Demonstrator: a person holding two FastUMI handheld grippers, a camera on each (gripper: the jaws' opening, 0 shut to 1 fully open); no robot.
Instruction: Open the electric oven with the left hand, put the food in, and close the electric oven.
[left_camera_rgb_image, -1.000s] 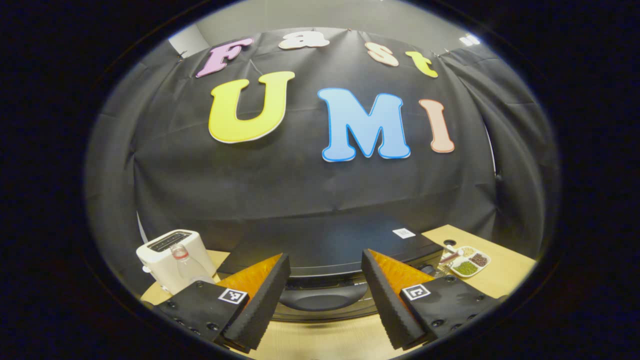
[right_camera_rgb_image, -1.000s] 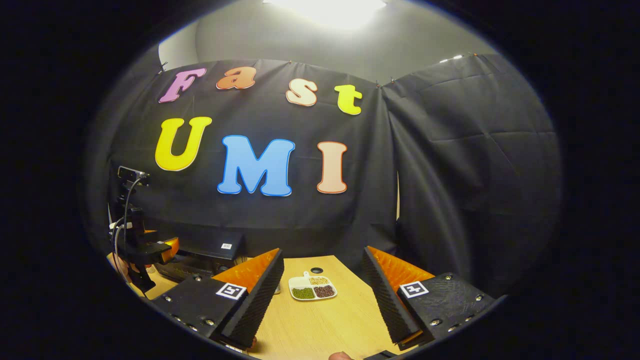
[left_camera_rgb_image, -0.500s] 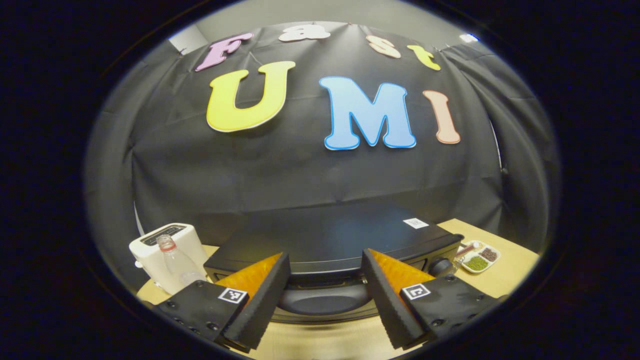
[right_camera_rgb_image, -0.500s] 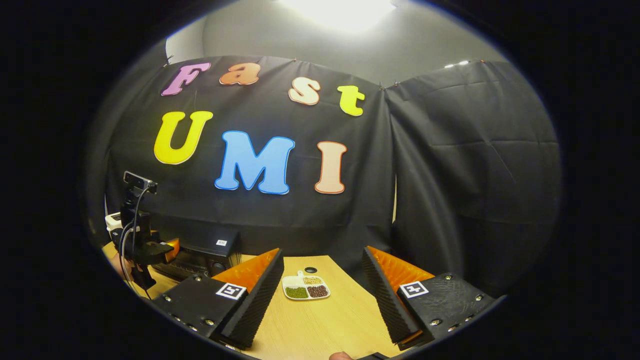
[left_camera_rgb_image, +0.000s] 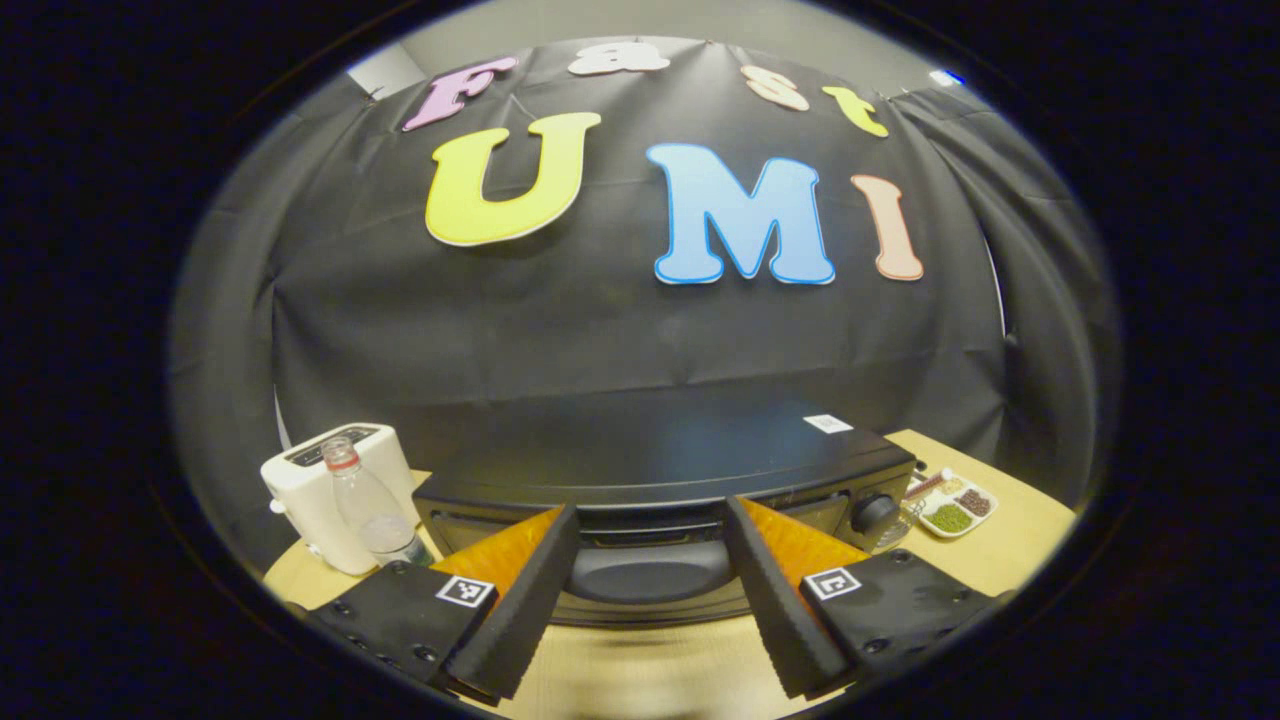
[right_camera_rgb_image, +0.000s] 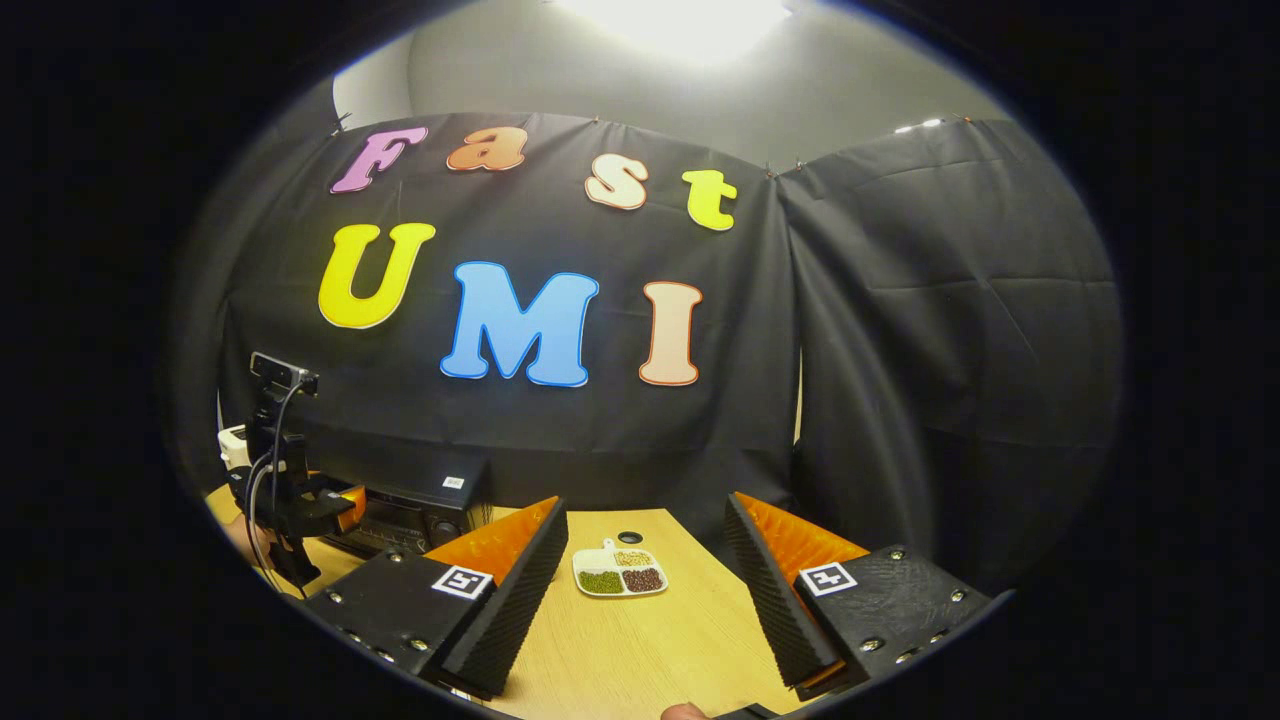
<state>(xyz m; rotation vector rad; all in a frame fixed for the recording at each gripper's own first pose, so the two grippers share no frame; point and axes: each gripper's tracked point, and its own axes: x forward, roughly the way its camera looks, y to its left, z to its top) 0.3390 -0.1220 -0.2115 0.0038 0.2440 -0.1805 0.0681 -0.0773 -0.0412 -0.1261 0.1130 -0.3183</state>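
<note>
- In the left gripper view, the left claw (left_camera_rgb_image: 645, 600) stands wide apart, holding nothing, its two dark ribbed fingers (left_camera_rgb_image: 520, 610) spread either side of the oven's handle.
- The electric oven (left_camera_rgb_image: 660, 470) is a black box sitting on the wooden table (left_camera_rgb_image: 1000, 540), straight ahead of the left claw and near it; its door is closed, with the curved handle (left_camera_rgb_image: 648, 572) seen between the fingers, though contact cannot be told.
- A round knob (left_camera_rgb_image: 873, 513) sits at the oven's right end.
- Left of the oven stand a white toaster (left_camera_rgb_image: 320, 490) and, just in front of it, a clear bottle (left_camera_rgb_image: 368, 500) with a red ring at its neck.
- Right of the oven, on the table, lies the food tray (left_camera_rgb_image: 950, 505), a small white divided dish with green and brown portions.
- In the right gripper view, the right claw (right_camera_rgb_image: 650, 595) is also wide and empty, held above the table (right_camera_rgb_image: 650, 650).
- The food tray (right_camera_rgb_image: 620, 575) lies on the table ahead, seen between the right claw's fingers but well apart from them.
- Farther left in that view are the oven (right_camera_rgb_image: 420, 505) and the left claw (right_camera_rgb_image: 335, 505) in front of it, trailing cables.
</note>
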